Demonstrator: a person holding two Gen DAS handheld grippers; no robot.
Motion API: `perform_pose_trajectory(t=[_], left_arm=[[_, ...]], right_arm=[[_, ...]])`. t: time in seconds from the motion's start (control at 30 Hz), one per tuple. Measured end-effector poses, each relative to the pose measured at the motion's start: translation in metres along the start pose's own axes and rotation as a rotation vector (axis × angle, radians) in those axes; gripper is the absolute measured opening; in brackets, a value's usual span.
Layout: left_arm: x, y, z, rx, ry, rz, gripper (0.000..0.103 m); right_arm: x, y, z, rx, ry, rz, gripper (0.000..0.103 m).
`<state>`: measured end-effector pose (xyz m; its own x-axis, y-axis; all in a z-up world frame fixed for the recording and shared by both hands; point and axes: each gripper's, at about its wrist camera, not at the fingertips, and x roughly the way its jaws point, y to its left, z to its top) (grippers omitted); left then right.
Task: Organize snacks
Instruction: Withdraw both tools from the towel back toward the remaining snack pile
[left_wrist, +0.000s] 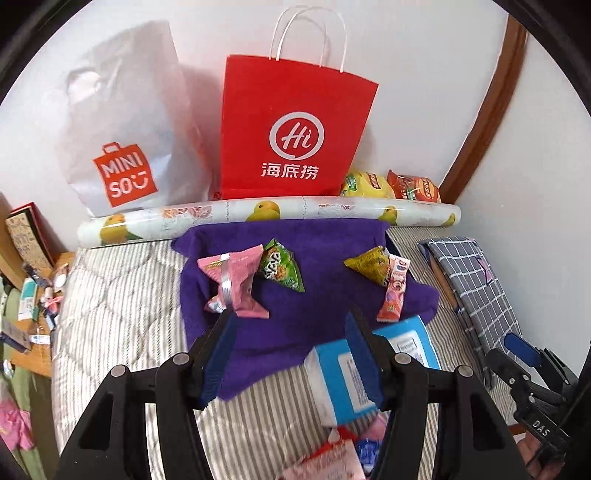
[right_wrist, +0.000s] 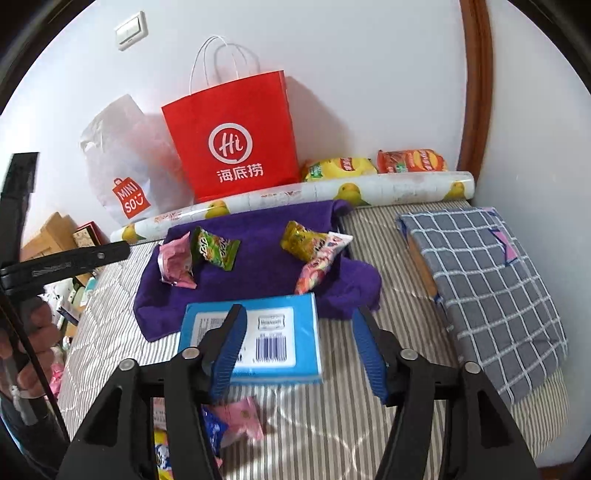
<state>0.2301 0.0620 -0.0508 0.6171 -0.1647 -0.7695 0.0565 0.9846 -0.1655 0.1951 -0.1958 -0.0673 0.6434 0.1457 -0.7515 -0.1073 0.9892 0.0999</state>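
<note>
A purple towel (left_wrist: 325, 306) lies on the striped bed. On it sit a pink snack packet (left_wrist: 236, 280), a green packet (left_wrist: 280, 269), a yellow packet (left_wrist: 369, 264) and a pink-orange stick packet (left_wrist: 394, 290). My left gripper (left_wrist: 291, 321) is open and empty above the towel's near part, just short of the pink packet. My right gripper (right_wrist: 299, 314) is open and empty above a blue tissue pack (right_wrist: 255, 339). The right wrist view shows the same towel (right_wrist: 266, 273), pink packet (right_wrist: 175, 264), green packet (right_wrist: 216, 247), yellow packet (right_wrist: 301, 240) and stick packet (right_wrist: 321, 262). More loose snacks (right_wrist: 229, 424) lie near my fingers.
A red paper bag (left_wrist: 295, 129) and a white MINISO bag (left_wrist: 125, 147) stand against the wall behind a patterned roll (left_wrist: 266, 216). Yellow and red chip bags (left_wrist: 391, 186) lie behind the roll. A checked pillow (right_wrist: 484, 280) is on the right. A cluttered side table (left_wrist: 33, 295) is left.
</note>
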Motion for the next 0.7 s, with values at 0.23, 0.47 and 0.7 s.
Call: perform_pose_trajectory(t=[0.23, 0.47, 0.7], left_arm=[[-0.027, 0.011, -0.026, -0.033, -0.014, 0.005, 0.058], [-0.036, 0.024, -0.058, -0.078, 0.012, 0.033, 0.058], [-0.042, 0.036, -0.085, -0.092, 0.025, 0.038, 0.058]], right_arm=[[-0.021, 0.007, -0.032, -0.014, -0.001, 0.040, 0.060], [-0.029, 0.031, -0.069, -0.058, 0.053, 0.120, 0.060], [-0.019, 0.052, -0.111, -0.044, 0.152, 0.213, 0.060]])
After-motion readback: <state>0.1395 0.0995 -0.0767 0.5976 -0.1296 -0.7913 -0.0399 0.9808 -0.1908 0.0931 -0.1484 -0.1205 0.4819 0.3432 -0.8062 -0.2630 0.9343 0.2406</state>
